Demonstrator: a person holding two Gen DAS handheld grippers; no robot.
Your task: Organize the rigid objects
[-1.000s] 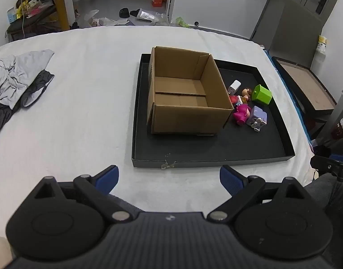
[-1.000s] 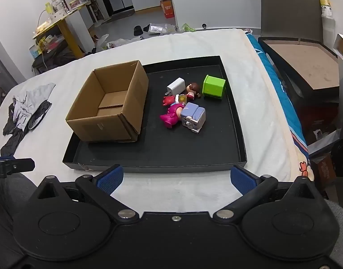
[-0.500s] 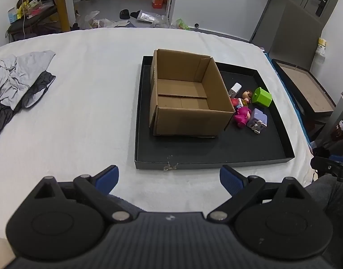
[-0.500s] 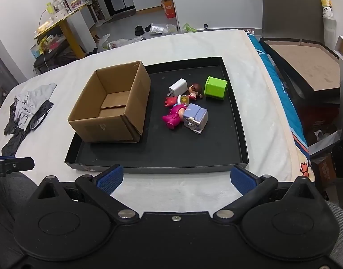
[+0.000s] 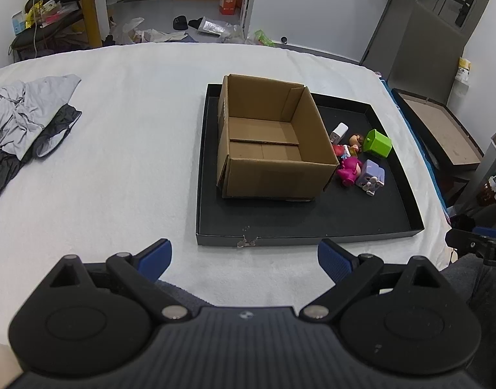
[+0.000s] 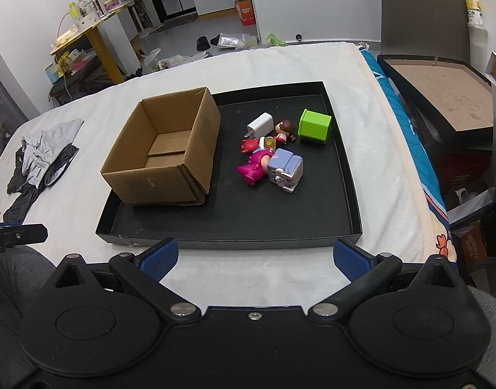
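Near the bed's front edge, two tools are held spread wide and empty: the left tool [image 5: 244, 256] and the right tool [image 6: 255, 257]. Beyond them, one black tray [image 6: 235, 243] carries one empty cardboard box [image 6: 163, 181] at left and six small objects clustered right: white charger [image 6: 259, 124], green cube [image 6: 314, 126], lilac block [image 6: 285, 169], pink figure [image 6: 256, 165], brown-haired doll [image 6: 284, 129], and a red toy [image 6: 249, 145], partly hidden.

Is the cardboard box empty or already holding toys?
Empty: the cardboard box shows only its bare floor; the toys lie beside it on the black tray.
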